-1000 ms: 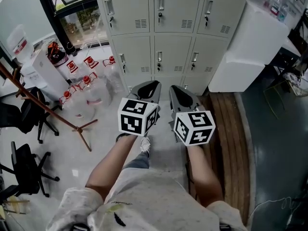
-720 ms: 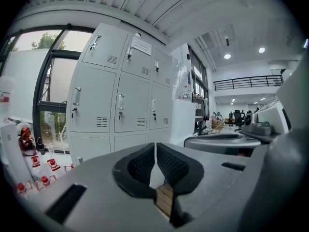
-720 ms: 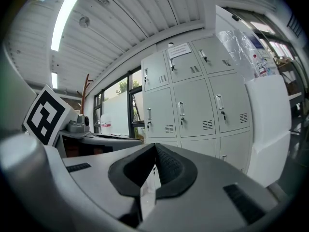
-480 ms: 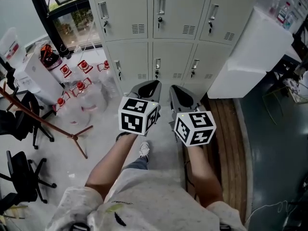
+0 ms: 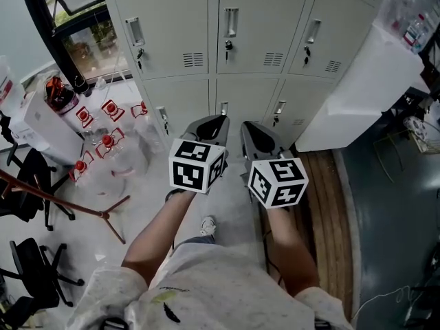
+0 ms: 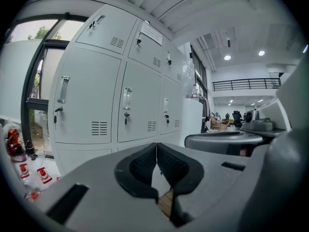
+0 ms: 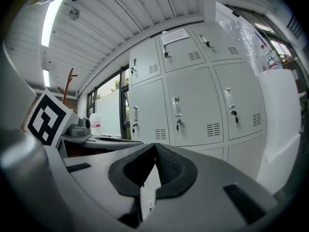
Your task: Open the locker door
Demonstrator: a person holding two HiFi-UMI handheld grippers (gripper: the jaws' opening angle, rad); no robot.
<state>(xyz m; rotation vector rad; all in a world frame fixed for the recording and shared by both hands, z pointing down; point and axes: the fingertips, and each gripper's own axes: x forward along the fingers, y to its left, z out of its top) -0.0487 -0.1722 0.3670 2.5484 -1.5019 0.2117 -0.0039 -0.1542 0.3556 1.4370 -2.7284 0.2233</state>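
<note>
- The left gripper (image 5: 218, 119) points toward 12 o'clock, jaws pressed together with nothing between them.
- The right gripper (image 5: 246, 125) sits just beside it at 3 o'clock, jaws likewise together and empty.
- The left forearm (image 5: 161, 232) and right forearm (image 5: 292, 243) reach up from 6 o'clock.

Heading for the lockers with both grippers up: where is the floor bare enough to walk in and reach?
Bare floor runs straight ahead to the middle lockers, bordered left by the red-capped jugs and right by the wooden strip beside the white cabinet. Left side is crowded: jugs, coat stand, chairs.
</note>
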